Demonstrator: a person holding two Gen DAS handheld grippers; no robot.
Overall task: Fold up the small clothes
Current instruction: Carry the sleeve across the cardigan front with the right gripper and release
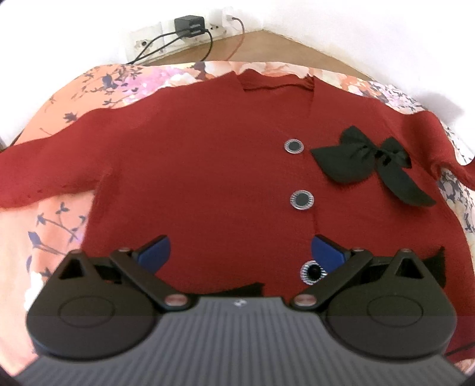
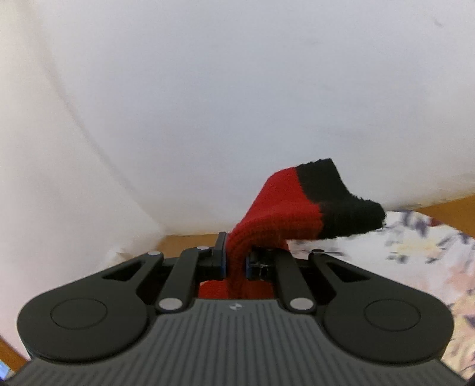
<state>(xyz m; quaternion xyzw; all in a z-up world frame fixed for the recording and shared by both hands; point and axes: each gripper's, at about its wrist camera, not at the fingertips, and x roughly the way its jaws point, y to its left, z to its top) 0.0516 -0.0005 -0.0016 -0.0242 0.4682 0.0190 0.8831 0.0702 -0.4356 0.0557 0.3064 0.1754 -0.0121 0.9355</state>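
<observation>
A small red knit cardigan [image 1: 207, 154] lies flat, front up, on a floral cloth [image 1: 59, 225]. It has round silver-and-black buttons [image 1: 302, 199] down the front and a black bow [image 1: 368, 160] at the right chest. My left gripper [image 1: 240, 252] is open just above the cardigan's lower hem, blue pads [image 1: 157, 252] apart, holding nothing. My right gripper [image 2: 236, 261] is shut on the red sleeve [image 2: 276, 213], lifted into the air; its black cuff [image 2: 341, 207] sticks out past the fingers.
A white wall with sockets, a black charger [image 1: 190, 25] and cables stands behind the surface. A wooden floor strip [image 1: 267, 44] runs at the wall. The floral cloth also shows at the right in the right wrist view [image 2: 415, 252].
</observation>
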